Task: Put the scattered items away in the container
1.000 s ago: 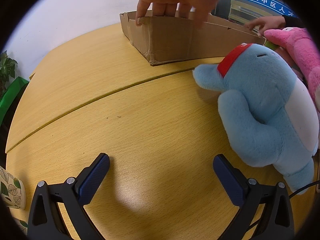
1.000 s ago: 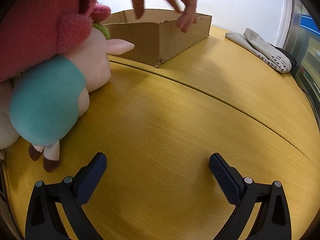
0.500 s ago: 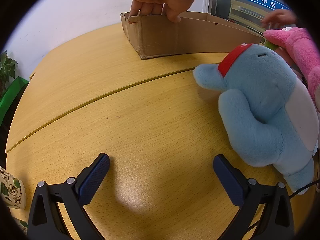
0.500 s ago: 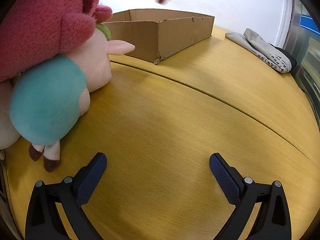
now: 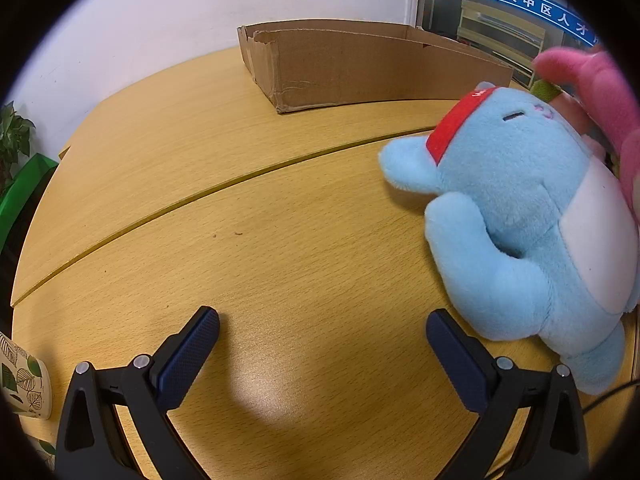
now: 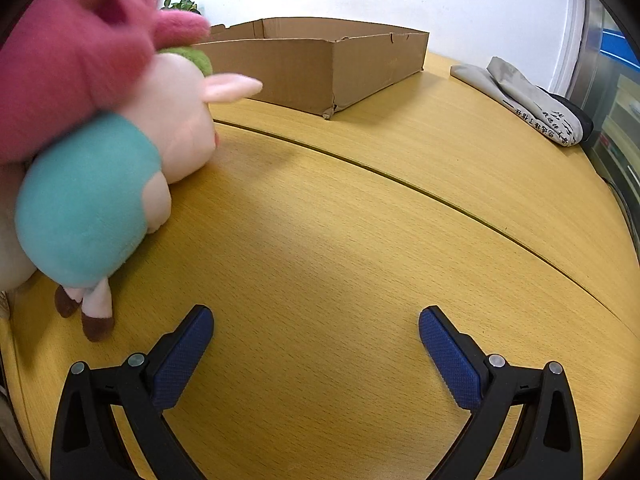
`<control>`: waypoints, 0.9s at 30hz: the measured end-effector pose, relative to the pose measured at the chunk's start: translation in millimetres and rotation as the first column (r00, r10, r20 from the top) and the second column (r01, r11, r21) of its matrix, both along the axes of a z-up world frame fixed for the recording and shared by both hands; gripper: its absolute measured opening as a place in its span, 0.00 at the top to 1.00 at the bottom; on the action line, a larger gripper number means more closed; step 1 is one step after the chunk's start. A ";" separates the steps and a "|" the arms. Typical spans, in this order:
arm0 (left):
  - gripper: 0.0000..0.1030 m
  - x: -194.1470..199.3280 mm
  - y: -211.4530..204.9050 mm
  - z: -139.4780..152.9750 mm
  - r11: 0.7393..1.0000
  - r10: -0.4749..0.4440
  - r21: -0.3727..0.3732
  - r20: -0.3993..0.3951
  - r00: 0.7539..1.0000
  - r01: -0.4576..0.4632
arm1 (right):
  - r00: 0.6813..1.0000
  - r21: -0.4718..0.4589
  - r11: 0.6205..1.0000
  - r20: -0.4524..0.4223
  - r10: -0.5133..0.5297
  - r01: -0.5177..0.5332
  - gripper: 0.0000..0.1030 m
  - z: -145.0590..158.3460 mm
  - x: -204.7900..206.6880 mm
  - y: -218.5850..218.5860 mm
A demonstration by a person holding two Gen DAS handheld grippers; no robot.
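We are holding both grippers low over a wooden surface (image 5: 280,184), each one empty. The left gripper (image 5: 322,344) is keeping its fingers (image 5: 192,352) spread wide with only bare wood between them, and the right gripper (image 6: 316,340) is doing the same. That wide spread suits soft, bulky toys, which we judge are the next things to grasp.

The cardboard box (image 5: 360,68), the container for this tidying job, is sitting at the far side of the surface near the wall, open at the top and well apart from both grippers. As far as either view shows, no toy is lying in it yet (its floor is hidden behind its walls).

The left view is showing us a light blue plush (image 5: 520,216) with a red headband and white belly, lying on its side just beside the right-hand finger. A pink plush (image 5: 600,92) is resting behind it at the frame edge.

The right view is showing what the left mostly hides: a pig plush (image 6: 120,168) in a teal top, lying on the surface left of the gripper, with the pink plush (image 6: 68,60) piled on top of it and blurred. It is also revealing a folded grey cloth (image 6: 528,100) at the far right. Only the left view is catching a leaf-patterned paper cup (image 5: 24,384) and a green plant (image 5: 16,136) on the left.
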State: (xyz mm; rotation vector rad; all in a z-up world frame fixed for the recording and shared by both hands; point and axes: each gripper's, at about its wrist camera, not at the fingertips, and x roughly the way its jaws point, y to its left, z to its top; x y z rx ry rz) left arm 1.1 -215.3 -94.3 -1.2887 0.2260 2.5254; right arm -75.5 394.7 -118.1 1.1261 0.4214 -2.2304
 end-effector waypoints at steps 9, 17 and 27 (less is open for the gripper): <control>0.00 -4.0 6.9 0.5 1.000 0.000 0.000 0.000 1.000 0.000 | 1.000 0.000 1.000 0.000 0.000 0.000 0.00 0.1 1.0 -0.1; 0.00 -6.2 5.6 2.0 1.000 -0.001 0.000 0.000 1.000 0.001 | 1.000 0.000 1.000 0.000 0.000 0.000 0.00 0.2 1.2 0.2; 0.00 -9.9 -7.6 2.5 0.995 0.096 -0.001 -0.001 0.995 -0.096 | 1.000 0.001 1.000 0.001 0.000 0.000 0.00 1.2 1.1 0.1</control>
